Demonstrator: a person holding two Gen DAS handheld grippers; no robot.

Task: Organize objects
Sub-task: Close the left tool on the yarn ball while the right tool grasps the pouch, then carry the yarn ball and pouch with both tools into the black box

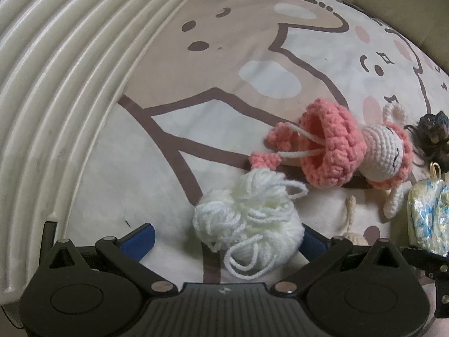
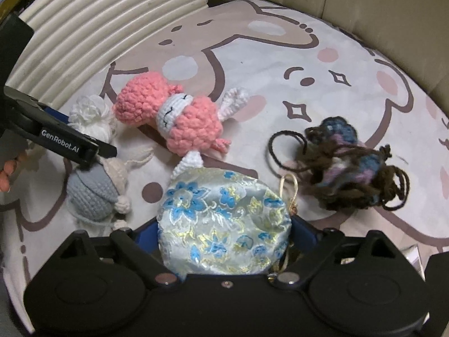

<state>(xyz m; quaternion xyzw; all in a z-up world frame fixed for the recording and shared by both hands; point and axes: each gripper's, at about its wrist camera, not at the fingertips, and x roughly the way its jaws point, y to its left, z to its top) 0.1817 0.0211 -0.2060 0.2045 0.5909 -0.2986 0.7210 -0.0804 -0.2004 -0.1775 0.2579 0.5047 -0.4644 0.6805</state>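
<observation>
The blue-padded fingers [image 1: 141, 238] of the left gripper [image 1: 224, 241] stand spread apart, and a ball of white yarn [image 1: 247, 224] sits loose between them on the bed, with clear gap on the left finger's side; the right pad is mostly hidden behind the wool. Over on the other side, the right gripper [image 2: 224, 241] has its fingers on either side of a silky pouch [image 2: 221, 224] patterned with blue and yellow flowers; the pouch fills the whole space between the pads, so it looks gripped, though the contact points are covered by the fabric.

Just beyond the white yarn lies a pink crocheted doll [image 1: 350, 148] on its side, its skirt opening toward the left gripper. Near the pouch, to its left, rests a small grey crocheted figure [image 2: 92, 193], and to its right a tangle of brown, blue and purple yarn [image 2: 350, 168]. Everything sits on a sheet printed with cartoon characters [image 2: 322, 84], with a ribbed cream headboard [image 1: 70, 70] alongside.
</observation>
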